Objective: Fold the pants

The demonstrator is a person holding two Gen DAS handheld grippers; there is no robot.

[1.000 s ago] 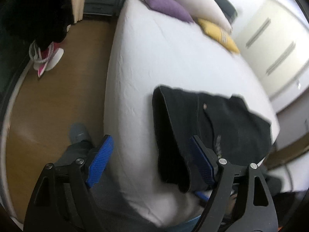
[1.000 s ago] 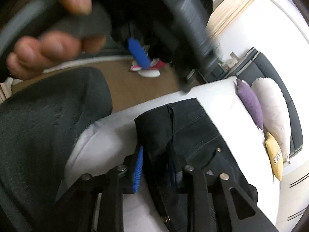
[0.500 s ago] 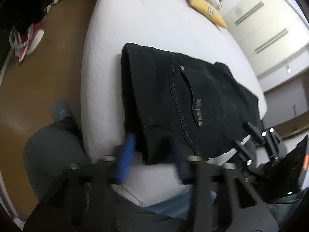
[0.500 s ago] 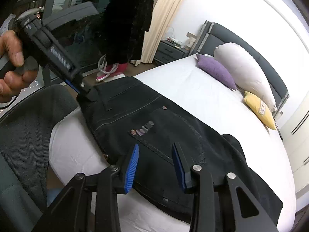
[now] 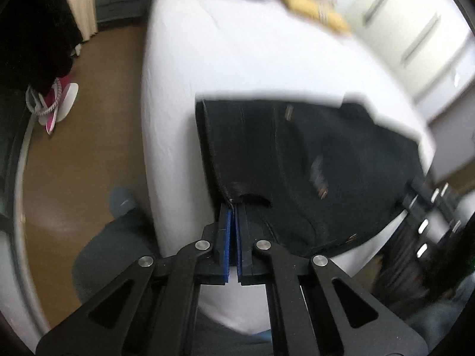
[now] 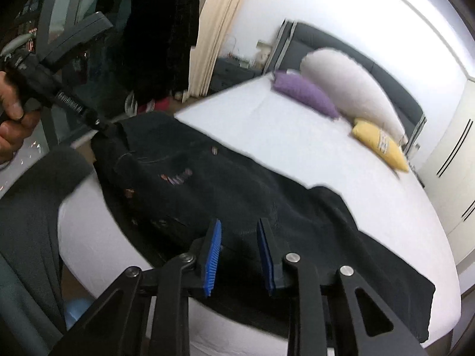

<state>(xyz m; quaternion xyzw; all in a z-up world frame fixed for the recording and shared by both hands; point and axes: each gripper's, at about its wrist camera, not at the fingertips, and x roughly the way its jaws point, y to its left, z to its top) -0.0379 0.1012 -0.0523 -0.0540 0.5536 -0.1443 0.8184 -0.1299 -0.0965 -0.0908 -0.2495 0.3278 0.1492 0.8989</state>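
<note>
Black pants (image 5: 297, 154) lie folded lengthwise on the white bed (image 5: 237, 59), waistband at the near corner. My left gripper (image 5: 234, 207) is shut on the waistband corner of the pants. In the right wrist view the pants (image 6: 225, 184) stretch across the bed's near edge, and the left gripper (image 6: 104, 129) pinches their left end. My right gripper (image 6: 237, 231) is open, its blue pads either side of the pants' near edge, not closed on the cloth.
Purple (image 6: 302, 92), white (image 6: 347, 80) and yellow (image 6: 380, 142) pillows lie at the bed's head. A wooden floor (image 5: 77, 148) with a pink shoe (image 5: 56, 103) lies left. My grey-trousered knee (image 6: 26, 201) is by the bed corner. White wardrobes (image 5: 415, 38) stand at the right.
My left gripper has closed on the pants' waistband corner; it was open half a second ago. My right gripper has moved in over the near edge of the pants, still open.
</note>
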